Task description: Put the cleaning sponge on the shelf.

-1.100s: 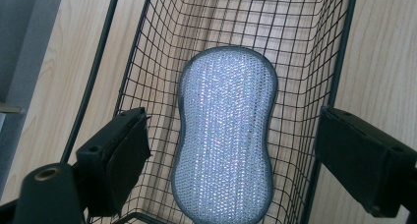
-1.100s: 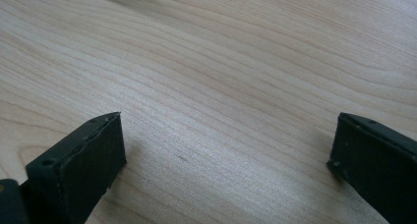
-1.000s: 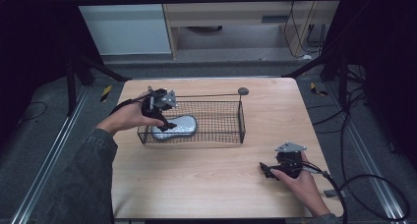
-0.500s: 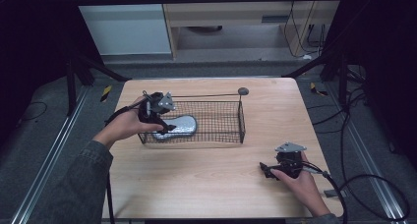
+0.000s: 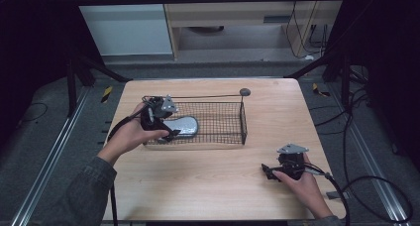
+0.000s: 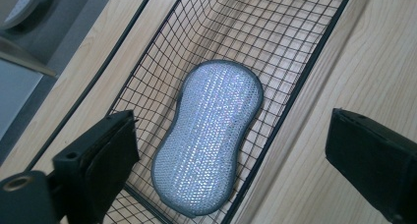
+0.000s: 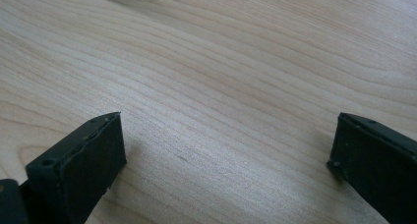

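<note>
Left gripper: at 9 o'clock of the table, over the left end of the wire basket; jaws spread wide after just opening, nothing between the pads.
Left gripper view: both black jaws apart, the sponge lying free below and between them.
Scrubbing sponge: silver mesh, peanut-shaped, flat on the basket floor at its left end, touching neither jaw.
Wire basket: black, rectangular, at table centre, long side running 9 to 3 o'clock; thin rod with a round knob at its 1 o'clock corner.
Right gripper: at 5 o'clock of the table, low over bare wood, jaws parted and empty, well apart from the basket.
Table: light wood, otherwise bare.
Stage, judged: sponge placed in the basket, release looks complete.
Risk: on withdrawing, a jaw tip catching the near rim wire and dragging or tipping the light basket.
Risk: trailing cable snagging the rim, same result.
Risk: pad edge hooking the sponge mesh and lifting it back out.
Count: two grippers, one sponge, one basket, one table.
</note>
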Available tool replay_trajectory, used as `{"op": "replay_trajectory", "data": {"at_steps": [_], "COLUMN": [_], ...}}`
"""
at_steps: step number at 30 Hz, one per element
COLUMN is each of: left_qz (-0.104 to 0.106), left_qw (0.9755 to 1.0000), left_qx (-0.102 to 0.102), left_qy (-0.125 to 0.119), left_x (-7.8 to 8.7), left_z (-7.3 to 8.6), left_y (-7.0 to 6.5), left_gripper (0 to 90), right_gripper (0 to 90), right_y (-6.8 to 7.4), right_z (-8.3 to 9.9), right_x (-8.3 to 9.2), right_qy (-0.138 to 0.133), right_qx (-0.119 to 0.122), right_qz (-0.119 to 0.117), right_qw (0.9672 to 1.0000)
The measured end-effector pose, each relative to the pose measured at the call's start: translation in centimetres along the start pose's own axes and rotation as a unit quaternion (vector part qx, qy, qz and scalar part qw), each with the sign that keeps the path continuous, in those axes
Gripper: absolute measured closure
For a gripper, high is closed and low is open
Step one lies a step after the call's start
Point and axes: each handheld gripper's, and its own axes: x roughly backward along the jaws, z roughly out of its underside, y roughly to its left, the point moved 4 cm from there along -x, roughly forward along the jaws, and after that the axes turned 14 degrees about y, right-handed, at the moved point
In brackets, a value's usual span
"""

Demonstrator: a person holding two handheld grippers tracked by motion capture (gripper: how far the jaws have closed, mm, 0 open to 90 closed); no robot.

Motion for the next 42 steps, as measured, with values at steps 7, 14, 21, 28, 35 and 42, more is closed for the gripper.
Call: {"op": "replay_trajectory", "data": {"at_steps": [7,14,21,28,35,42], "left_qz": [0.0,-0.01,-0.017,-0.02,-0.022,-0.016], "left_qw": [0.9997,0.9989,0.998,0.9974,0.9969,0.9958], "left_qx": [0.023,0.044,0.055,0.063,0.068,0.08], "left_qy": [-0.007,-0.016,-0.025,-0.029,-0.031,-0.042], "left_x": [0.3,1.2,1.9,1.8,1.5,0.9], "left_z": [0.5,0.9,1.7,2.9,3.9,4.9], "left_y": [-1.6,-2.6,-4.0,-5.2,-6.6,-7.8], "left_gripper": [4.6,5.0,5.3,5.6,5.8,7.0], "right_gripper": [0.4,0.4,0.4,0.4,0.4,0.4], "right_y": [0.0,0.0,0.0,0.0,0.0,0.0], "right_z": [0.0,0.0,0.0,0.0,0.0,0.0], "right_x": [0.0,0.0,0.0,0.0,0.0,0.0], "right_qy": [0.0,0.0,0.0,0.0,0.0,0.0], "right_qx": [0.0,0.0,0.0,0.0,-0.001,-0.001], "right_qz": [0.0,0.0,0.0,0.0,0.001,0.001], "right_qw": [1.0,1.0,1.0,1.0,1.0,1.0]}}
